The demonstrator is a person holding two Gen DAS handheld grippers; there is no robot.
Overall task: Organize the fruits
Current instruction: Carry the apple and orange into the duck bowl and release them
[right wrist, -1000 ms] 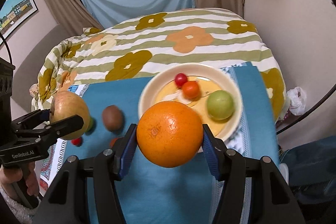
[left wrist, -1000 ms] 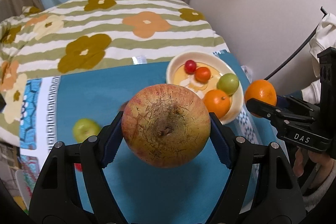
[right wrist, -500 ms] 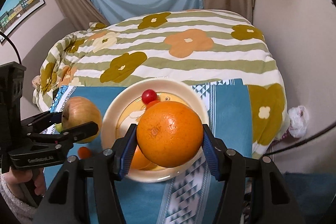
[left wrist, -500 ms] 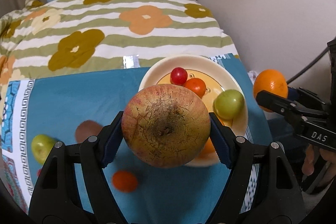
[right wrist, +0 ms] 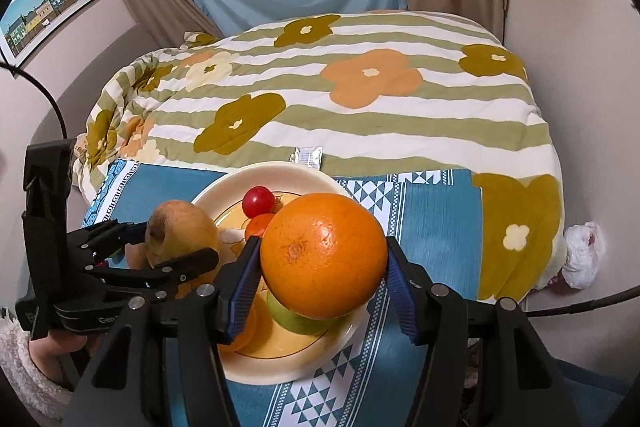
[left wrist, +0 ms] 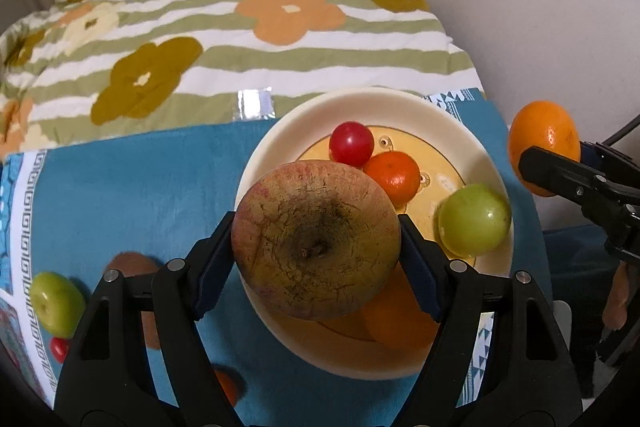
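My left gripper (left wrist: 316, 245) is shut on a large russet apple (left wrist: 316, 241), held over the near left part of the cream plate (left wrist: 360, 103). My right gripper (right wrist: 322, 273) is shut on a big orange (right wrist: 323, 255) above the same plate (right wrist: 280, 173). In the plate lie a red cherry tomato (left wrist: 351, 143), a small tangerine (left wrist: 394, 174), a green fruit (left wrist: 474, 219) and an orange fruit (left wrist: 400, 323) half hidden under the apple. The orange (left wrist: 544, 143) shows at the right of the left wrist view, the apple (right wrist: 180, 231) at the left of the right wrist view.
On the blue cloth (left wrist: 140, 187) left of the plate lie a green fruit (left wrist: 56, 301), a brown kiwi (left wrist: 130, 263), a small red tomato (left wrist: 59, 349) and an orange fruit (left wrist: 228, 385). A flowered striped blanket (right wrist: 360, 107) covers the bed behind. A white bag (right wrist: 582, 255) lies at the right.
Both grippers moved toward the plate with their fruits; the apple now hangs over the plate's near left part and the orange over its near side. Grips are unchanged.
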